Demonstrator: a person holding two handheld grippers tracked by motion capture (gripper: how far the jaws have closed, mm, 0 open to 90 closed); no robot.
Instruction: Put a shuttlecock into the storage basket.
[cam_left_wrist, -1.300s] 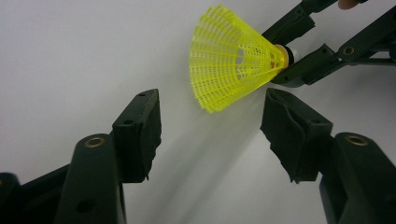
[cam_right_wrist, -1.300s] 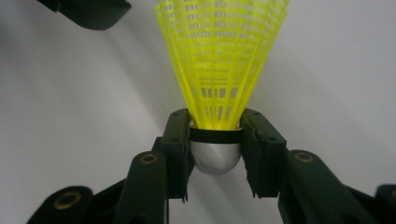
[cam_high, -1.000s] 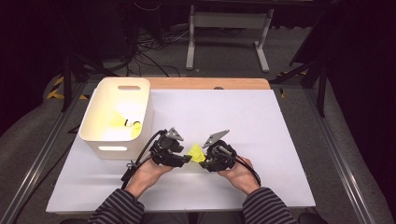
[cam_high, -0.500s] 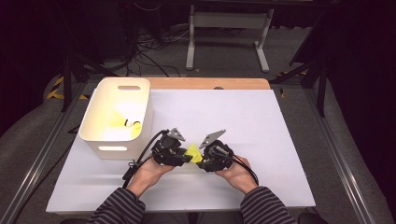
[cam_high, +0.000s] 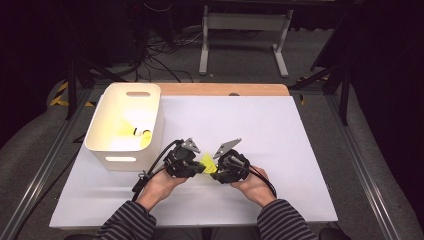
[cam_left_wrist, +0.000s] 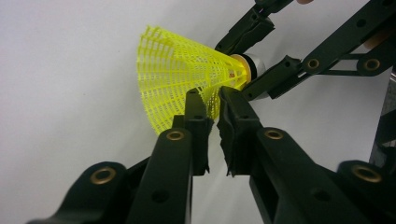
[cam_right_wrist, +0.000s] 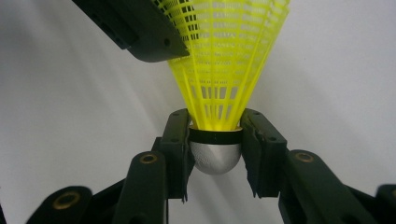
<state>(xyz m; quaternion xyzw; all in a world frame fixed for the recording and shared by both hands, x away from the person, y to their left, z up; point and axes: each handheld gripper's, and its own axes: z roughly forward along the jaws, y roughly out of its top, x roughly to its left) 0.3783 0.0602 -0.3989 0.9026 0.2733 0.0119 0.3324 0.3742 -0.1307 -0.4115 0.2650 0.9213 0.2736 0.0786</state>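
Grippers (cam_high: 206, 166) slightly nearer the person.

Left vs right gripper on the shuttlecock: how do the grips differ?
The left gripper pinches the thin yellow mesh skirt of the shuttlecock; the right gripper clamps its silver rounded head. Left jaws stand nearly together; right jaws stand wider, around the head. Both are shut on the shuttlecock above the white table.

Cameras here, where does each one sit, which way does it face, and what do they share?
High view: above the person's side, looking forward and down on the table and white bin; both forearms and tools show.
Left gripper view: rides the left tool, looking along its jaws, which pinch the yellow shuttlecock skirt.
Right gripper view: rides the right tool, looking along its jaws, which clamp the shuttlecock's silver cap.
Shared: all three show the shuttlecock; each gripper view shows the other tool.
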